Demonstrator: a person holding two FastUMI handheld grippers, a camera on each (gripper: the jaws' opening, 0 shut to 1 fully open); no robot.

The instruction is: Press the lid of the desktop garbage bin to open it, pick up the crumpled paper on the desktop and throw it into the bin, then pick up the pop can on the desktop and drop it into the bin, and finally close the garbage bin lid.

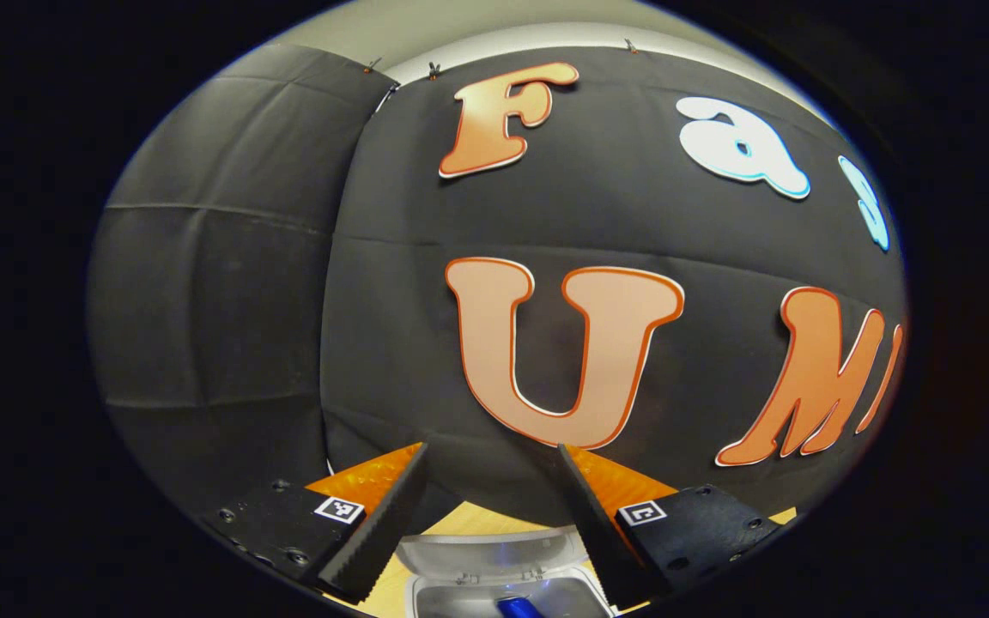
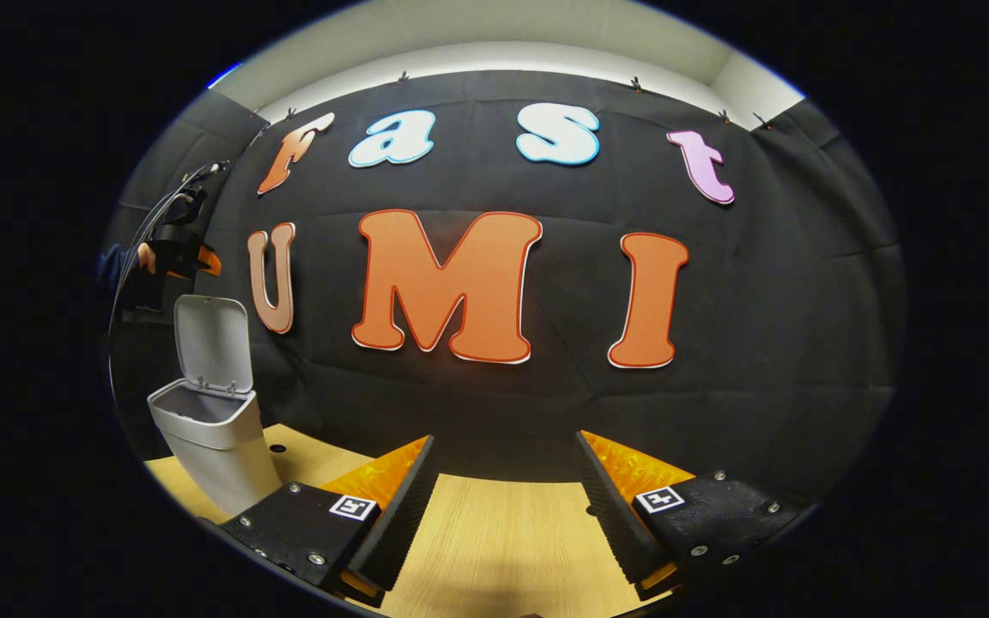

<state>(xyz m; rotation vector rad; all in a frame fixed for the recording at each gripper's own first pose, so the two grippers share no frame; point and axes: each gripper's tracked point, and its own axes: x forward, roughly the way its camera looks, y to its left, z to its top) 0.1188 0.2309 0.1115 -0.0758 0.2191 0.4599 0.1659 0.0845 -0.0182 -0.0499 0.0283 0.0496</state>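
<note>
While I hold both tools above the pale wood counter (image 2: 494, 532), black cloth walls (image 2: 761, 343) close the booth in behind and to the sides, with a strip of light wall and ceiling above them. I count one garbage bin (image 2: 218, 446): in the right gripper view it stands at the far left of the counter, its lid (image 2: 213, 343) swung upright and the mouth open. My left gripper (image 1: 494, 515) hangs directly over that mouth with its fingers apart and nothing between them. Below it, inside the bin, I see one blue object (image 1: 516, 608), most likely the pop can, though only its end shows. My right gripper (image 2: 503, 506) hovers over bare counter, well apart from the bin, fingers spread and empty. Farther off in the right gripper view, my hand (image 2: 147, 256) holds the left gripper above the raised lid.
</note>
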